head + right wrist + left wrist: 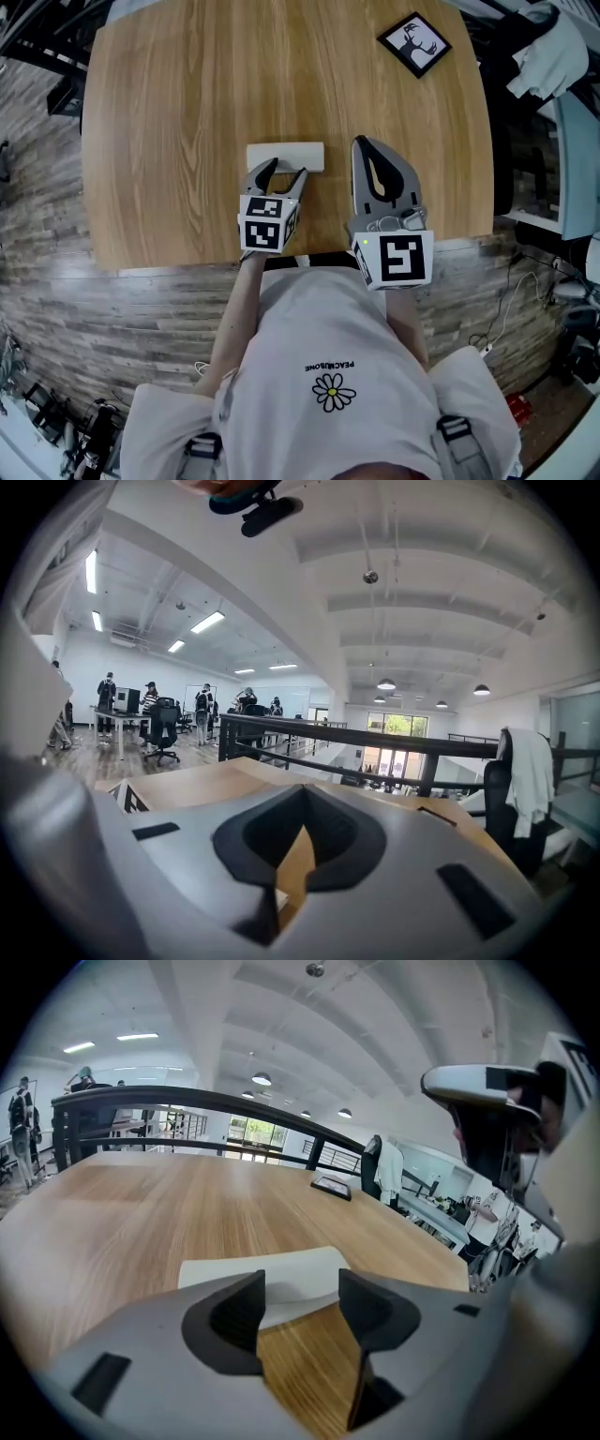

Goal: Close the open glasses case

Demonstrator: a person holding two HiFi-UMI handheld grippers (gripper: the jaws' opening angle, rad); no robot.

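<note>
A white glasses case (285,157) lies flat on the wooden table (187,112), near its front edge. It reads as a low, flat slab; I cannot tell whether its lid is raised. My left gripper (288,168) is open, its fingertips right at the case's near edge. In the left gripper view the case (267,1277) sits just past the open jaws of that gripper (300,1288), not between them. My right gripper (361,142) is shut and empty, just right of the case and apart from it. The right gripper view shows the shut jaws of this gripper (302,797) pointing out over the table.
A small black-framed deer picture (413,44) lies at the table's far right corner. Beyond the far edge runs a dark railing (375,738). Clothing hangs over a chair (553,56) to the right of the table. The person's torso stands against the near edge.
</note>
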